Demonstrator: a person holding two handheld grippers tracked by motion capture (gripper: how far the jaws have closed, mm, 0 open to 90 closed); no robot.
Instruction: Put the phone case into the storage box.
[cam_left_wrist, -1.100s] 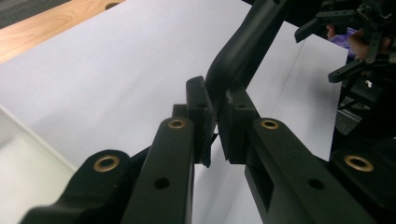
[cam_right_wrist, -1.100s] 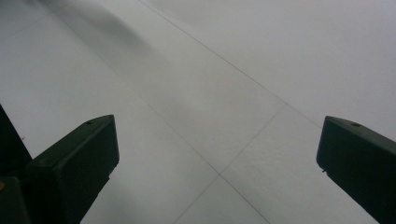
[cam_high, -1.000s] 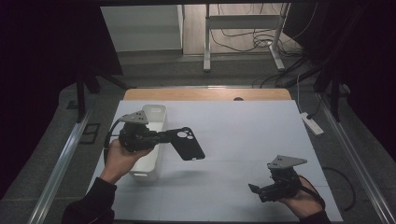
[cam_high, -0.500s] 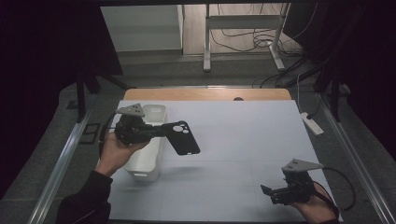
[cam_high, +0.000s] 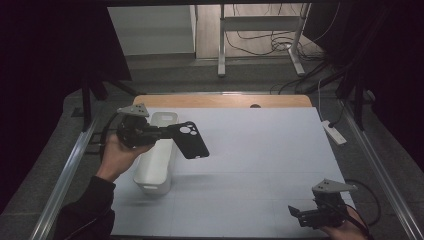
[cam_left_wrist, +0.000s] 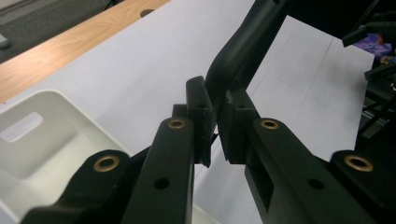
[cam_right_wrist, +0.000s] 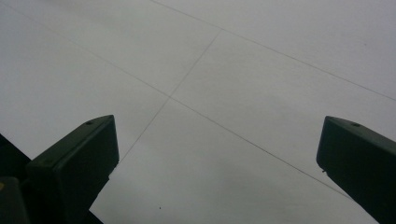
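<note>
Left gripper (cam_high: 161, 132) clamped on thin black plastic phone case (cam_high: 189, 140), edge grip; light, flexy, prob. slippery. Right gripper (cam_high: 300, 215) wide open, empty.

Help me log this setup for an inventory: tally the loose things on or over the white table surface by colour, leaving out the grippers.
Black: 1, the phone case, held over the table by the left gripper.
White: 1, the long bin standing on the table.
Total: 2.
</note>
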